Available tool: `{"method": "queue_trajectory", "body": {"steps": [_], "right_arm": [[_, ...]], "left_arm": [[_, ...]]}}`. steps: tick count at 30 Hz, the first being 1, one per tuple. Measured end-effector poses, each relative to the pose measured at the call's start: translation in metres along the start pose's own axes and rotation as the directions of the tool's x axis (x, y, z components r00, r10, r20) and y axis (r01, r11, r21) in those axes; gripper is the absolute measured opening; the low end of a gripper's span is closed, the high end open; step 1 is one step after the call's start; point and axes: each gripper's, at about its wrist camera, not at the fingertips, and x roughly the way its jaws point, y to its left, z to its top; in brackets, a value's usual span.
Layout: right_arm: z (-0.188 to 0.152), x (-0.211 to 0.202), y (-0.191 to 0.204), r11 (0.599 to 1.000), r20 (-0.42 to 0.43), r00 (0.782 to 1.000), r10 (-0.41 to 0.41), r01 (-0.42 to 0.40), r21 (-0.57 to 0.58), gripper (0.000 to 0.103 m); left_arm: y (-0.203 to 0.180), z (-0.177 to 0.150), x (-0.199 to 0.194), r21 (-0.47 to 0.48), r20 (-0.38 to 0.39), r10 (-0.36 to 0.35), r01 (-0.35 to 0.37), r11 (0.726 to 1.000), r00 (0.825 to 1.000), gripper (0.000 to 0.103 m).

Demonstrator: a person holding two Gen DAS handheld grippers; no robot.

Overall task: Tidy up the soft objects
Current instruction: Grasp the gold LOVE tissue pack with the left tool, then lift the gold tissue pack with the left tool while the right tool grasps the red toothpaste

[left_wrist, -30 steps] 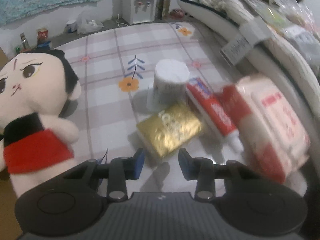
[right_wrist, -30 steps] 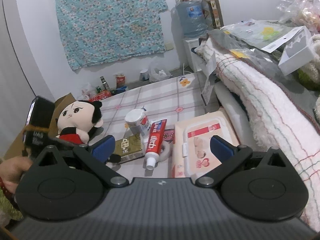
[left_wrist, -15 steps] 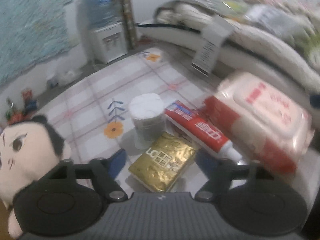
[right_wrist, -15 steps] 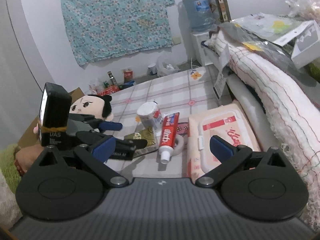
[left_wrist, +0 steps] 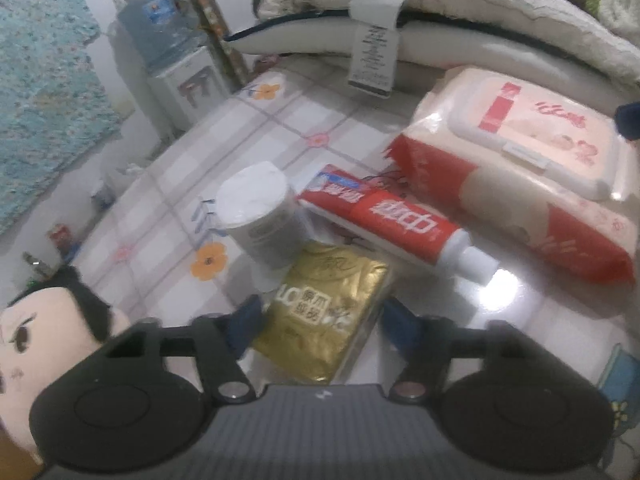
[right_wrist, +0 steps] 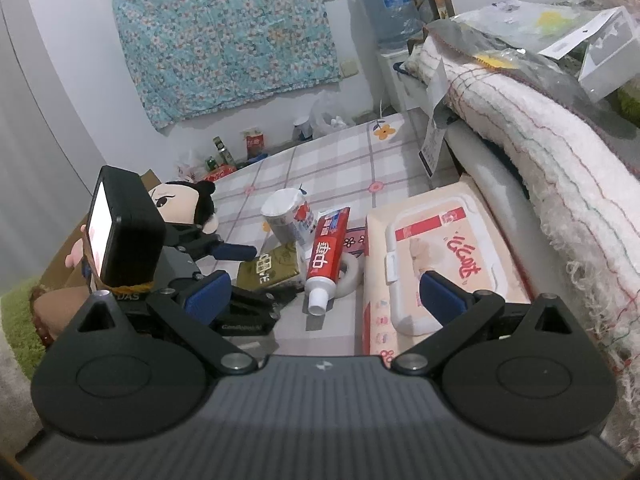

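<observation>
A gold foil tissue pack (left_wrist: 324, 316) lies flat on the checked tablecloth (left_wrist: 168, 216). My left gripper (left_wrist: 322, 320) is lowered over it with the pack between its blue fingers. Its jaws are closing; the left finger is at the pack's edge and a small gap remains at the right finger. In the right wrist view the left gripper (right_wrist: 272, 272) straddles the gold pack (right_wrist: 268, 268). My right gripper (right_wrist: 324, 296) hangs open above the table's near edge, holding nothing. A plush doll (left_wrist: 40, 340) sits at the left.
A white cup-shaped roll (left_wrist: 260, 216), a red toothpaste tube (left_wrist: 392, 220) and a big pink wipes pack (left_wrist: 520, 168) crowd just beyond the gold pack. A tape roll (right_wrist: 352, 276) lies under the tube. Folded blankets (right_wrist: 540, 128) line the right side.
The left gripper rolled, moved forward and sank onto the gold pack; its jaws spread wide, then began narrowing around it. The right gripper stayed almost still.
</observation>
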Motion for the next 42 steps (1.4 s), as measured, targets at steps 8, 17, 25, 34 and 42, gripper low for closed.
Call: {"method": "queue_trajectory", "body": {"steps": [8,17,25,34,42], "right_arm": [[0.014,0.003,0.015,0.998,-0.017,1.0,0.017,-0.017,-0.054,0.1],[0.039,0.073,0.041,0.983,-0.26,0.965,0.016,-0.063,-0.172,0.067],[0.043,0.142,0.054,0.947,-0.361,0.915,-0.179,0.062,-0.314,0.042],[0.042,0.148,0.055,0.946,-0.403,0.888,-0.222,0.097,-0.309,0.03],[0.016,0.078,0.063,0.983,-0.404,0.907,-0.115,0.044,-0.18,0.028]], "left_arm": [[-0.002,-0.005,-0.011,-0.042,-0.04,0.041,-0.043,0.998,0.998,0.063],[-0.013,-0.046,-0.054,-0.198,-0.058,-0.01,-0.002,0.98,0.998,0.063],[-0.001,-0.079,-0.083,-0.392,-0.039,-0.056,0.036,0.919,0.998,0.063],[0.015,-0.116,-0.111,-0.569,-0.002,-0.069,0.056,0.821,0.998,0.063],[0.03,-0.142,-0.127,-0.685,0.05,-0.125,0.125,0.717,0.991,0.062]]}}
